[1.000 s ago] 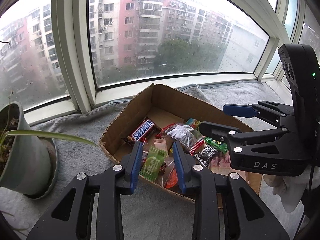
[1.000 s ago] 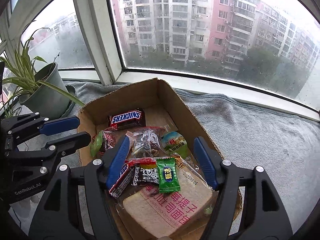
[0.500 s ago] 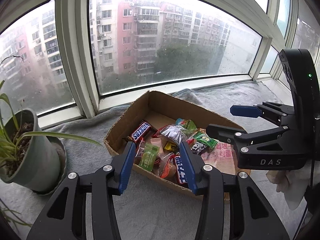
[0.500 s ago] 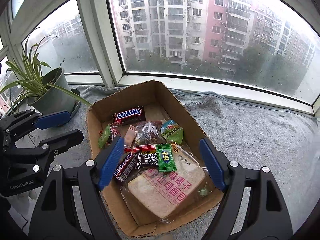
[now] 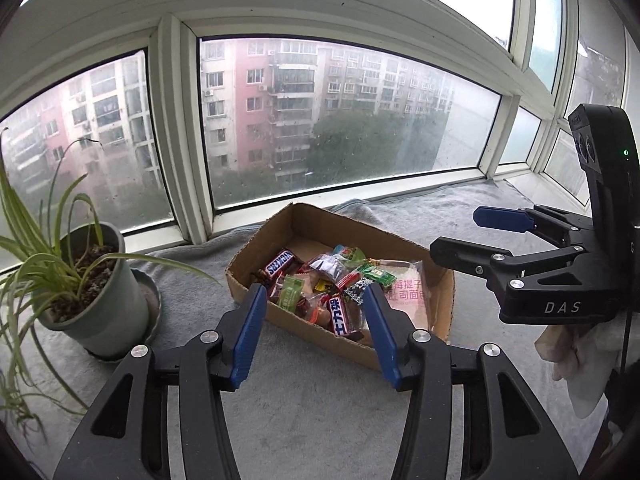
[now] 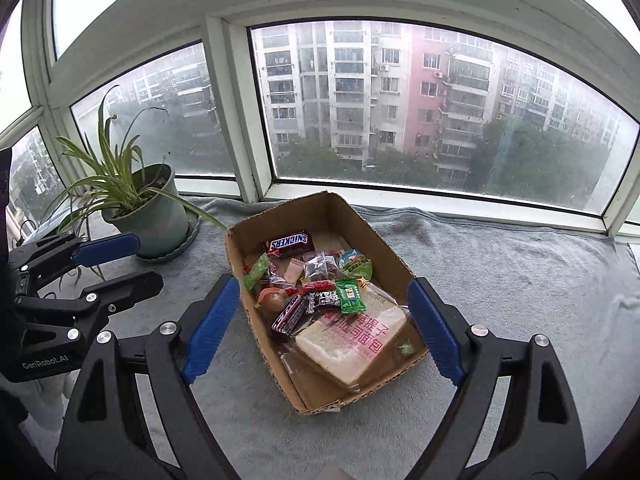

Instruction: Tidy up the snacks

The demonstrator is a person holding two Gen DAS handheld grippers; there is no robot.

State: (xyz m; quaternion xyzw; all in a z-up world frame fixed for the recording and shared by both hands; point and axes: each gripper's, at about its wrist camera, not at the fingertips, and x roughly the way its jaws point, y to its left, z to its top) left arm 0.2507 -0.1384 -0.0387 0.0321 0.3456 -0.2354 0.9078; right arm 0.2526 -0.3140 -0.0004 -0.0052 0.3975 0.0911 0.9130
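An open cardboard box [image 5: 442, 300] [image 6: 240, 236] sits on a grey blanket on the window ledge. It holds several snacks: a Snickers bar [image 5: 280, 263] [image 6: 290, 243], a green candy packet [image 6: 349, 295], a bagged bread loaf [image 6: 352, 338] [image 5: 408, 288] and small wrapped sweets. My left gripper [image 5: 314, 312] is open and empty, above and in front of the box's near side. My right gripper [image 6: 324, 308] is open wide and empty, above the box. Each gripper shows in the other's view: the right gripper [image 5: 480, 232] and the left gripper [image 6: 120, 260].
A potted spider plant [image 5: 92, 284] [image 6: 146, 208] in a grey pot with a saucer stands left of the box. The window frame and glass run along the back. The grey blanket [image 6: 520, 280] stretches to the right of the box.
Both grippers have pulled back and up from the box, so it looks smaller and farther. Both have opened wider. The snacks in the box have not moved.
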